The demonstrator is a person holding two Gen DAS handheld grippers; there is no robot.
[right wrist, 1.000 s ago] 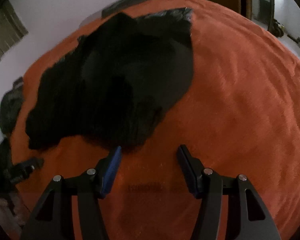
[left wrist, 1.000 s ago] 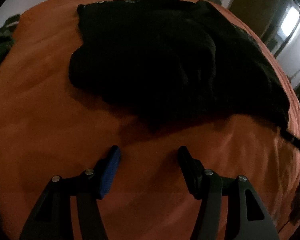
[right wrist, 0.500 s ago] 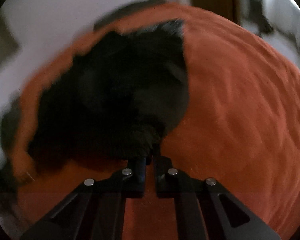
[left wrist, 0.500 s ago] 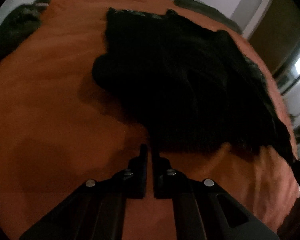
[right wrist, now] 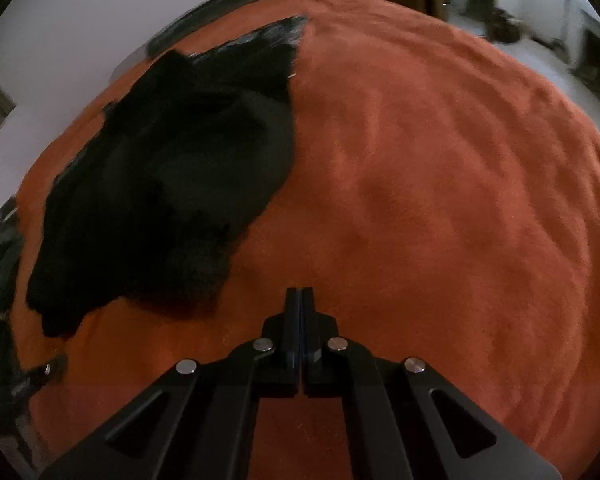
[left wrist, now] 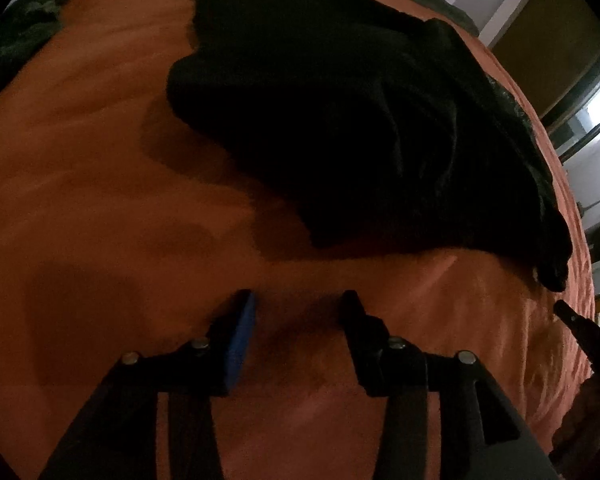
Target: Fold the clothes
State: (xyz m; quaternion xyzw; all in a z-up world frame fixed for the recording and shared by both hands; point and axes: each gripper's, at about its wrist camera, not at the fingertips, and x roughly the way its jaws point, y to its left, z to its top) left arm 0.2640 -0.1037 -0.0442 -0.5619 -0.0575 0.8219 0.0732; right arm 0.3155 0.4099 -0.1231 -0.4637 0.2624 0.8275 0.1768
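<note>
While the black garment [left wrist: 360, 128] lies crumpled at the far side of the orange bedspread [right wrist: 440, 200], the left gripper [left wrist: 298, 308] opens on nothing and the right gripper [right wrist: 299, 300] stays pressed together empty, risking a grab of bedspread, not cloth.

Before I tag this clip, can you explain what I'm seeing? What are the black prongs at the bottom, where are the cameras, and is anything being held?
There is no robot: a person holds a two-finger gripper in each hand, each with a camera looking along its fingers. The prongs are those fingers. One picture looks past the left gripper, whose jaws are opening with nothing between them. The other looks past the right gripper, shut on nothing. A black garment lies crumpled on an orange blanket, untouched by either gripper. Nothing is held.
</note>
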